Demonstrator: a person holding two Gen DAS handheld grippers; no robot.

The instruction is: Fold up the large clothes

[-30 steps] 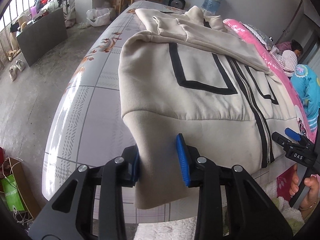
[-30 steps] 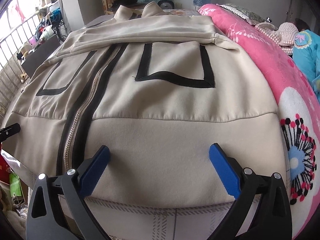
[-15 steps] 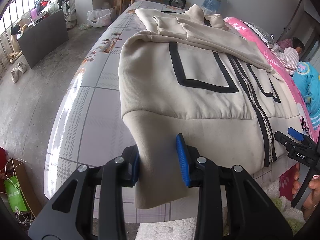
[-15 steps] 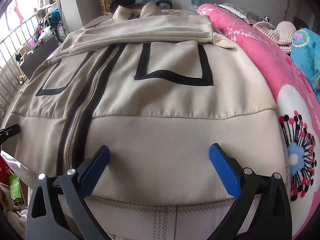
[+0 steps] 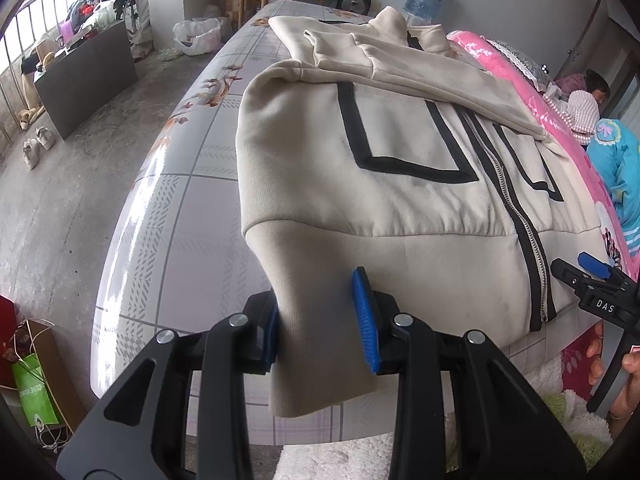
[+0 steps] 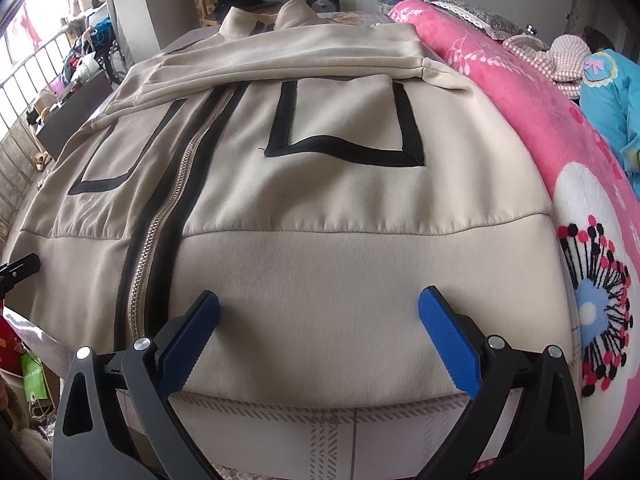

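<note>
Left wrist view: the grey tiled-pattern mattress (image 5: 172,216) shows a broad bare strip along its left side, running to a rounded edge above the bare concrete floor (image 5: 60,184). The near mattress edge lies just in front of both grippers. In the right wrist view, a pink floral fleece blanket (image 6: 560,168) borders the garment on the right, touching its side edge.

The beige zip-front jacket with black rectangular trim (image 5: 400,184) lies face up on the mattress, zipper closed, collar at the far end. Both sleeves are folded across the chest, one stacked over the other. The ribbed hem band faces the grippers, and its left corner hangs over the near mattress edge. The right portion of the hem lies flat, stopping just short of that edge.

The left gripper (image 5: 316,320) has its blue-padded fingers around the left hem corner; the left pad touches the fabric, while a gap shows at the right pad, so the fingers are partly apart and not clamped. The right gripper (image 6: 320,336) has its fingers spread wide, positioned over the hem band to the right of the zipper, gripping nothing.
</note>
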